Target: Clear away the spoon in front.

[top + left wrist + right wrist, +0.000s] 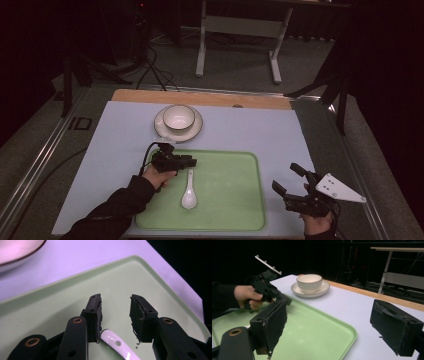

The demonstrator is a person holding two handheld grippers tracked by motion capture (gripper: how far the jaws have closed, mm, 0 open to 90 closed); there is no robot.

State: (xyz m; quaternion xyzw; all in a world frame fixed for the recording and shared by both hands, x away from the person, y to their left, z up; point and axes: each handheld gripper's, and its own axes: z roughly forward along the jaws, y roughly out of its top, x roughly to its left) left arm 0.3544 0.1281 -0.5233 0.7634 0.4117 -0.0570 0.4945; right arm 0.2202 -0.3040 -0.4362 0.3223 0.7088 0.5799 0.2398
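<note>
A: High view, from the left: state the left gripper [186, 161] condition.

B: Positioned over the tray's [235, 210] left edge. Jaws parted. The spoon [189, 190] handle tip lies between them in the left gripper view, with no pad pressing on it.

A: Spoon location?

B: Flat on the tray, left half, bowl end toward the near edge.

A: Items at the far edge of the mat [260, 130]?

B: Bowl [178, 118] on saucer [161, 131], beyond the tray.

A: Right gripper [290, 179]?

B: Beside the tray's near right corner. Jaws wide apart, nothing between them.
</note>
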